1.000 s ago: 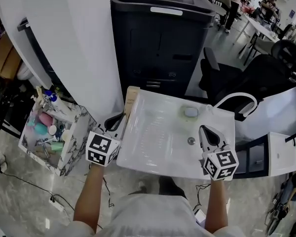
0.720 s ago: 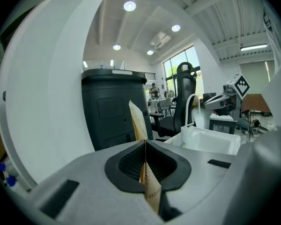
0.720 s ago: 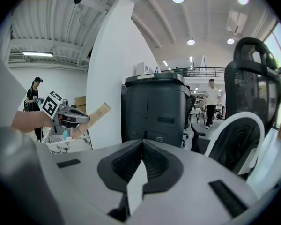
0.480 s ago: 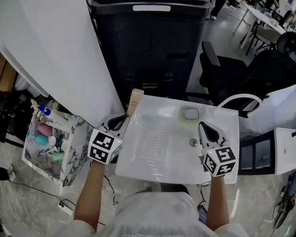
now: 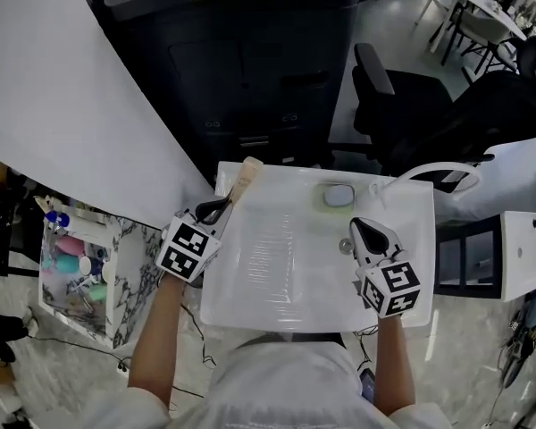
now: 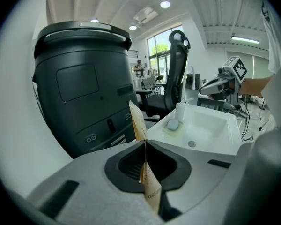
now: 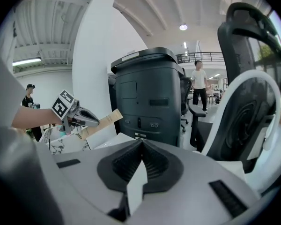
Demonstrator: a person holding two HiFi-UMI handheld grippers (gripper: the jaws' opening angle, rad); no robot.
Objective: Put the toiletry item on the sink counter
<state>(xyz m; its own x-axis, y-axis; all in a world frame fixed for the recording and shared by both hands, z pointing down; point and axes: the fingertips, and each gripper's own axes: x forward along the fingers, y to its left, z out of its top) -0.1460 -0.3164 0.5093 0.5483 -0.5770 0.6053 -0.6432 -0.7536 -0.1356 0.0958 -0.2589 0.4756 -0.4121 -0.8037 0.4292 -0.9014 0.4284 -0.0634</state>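
- my left gripper (image 5: 214,211) had its jaws clamped on the tan sachet (image 5: 243,179), which was poised at the sink's (image 5: 277,275) far left corner.
- the sachet wasn't set down yet; lowering it and letting go were left, i judged.
- my right gripper (image 5: 357,231) hung over the basin, jaws together, with a white sliver low between them that i couldn't name.

Bright, even indoor light. Slight blow-out at round ceiling lamps (image 6: 165,4) and tall window (image 6: 161,46). Soft sheen on glossy white sink basin (image 5: 277,257); shadows faint. Both gripper views: fisheye bending, black vignetted corners, near foreground soft.
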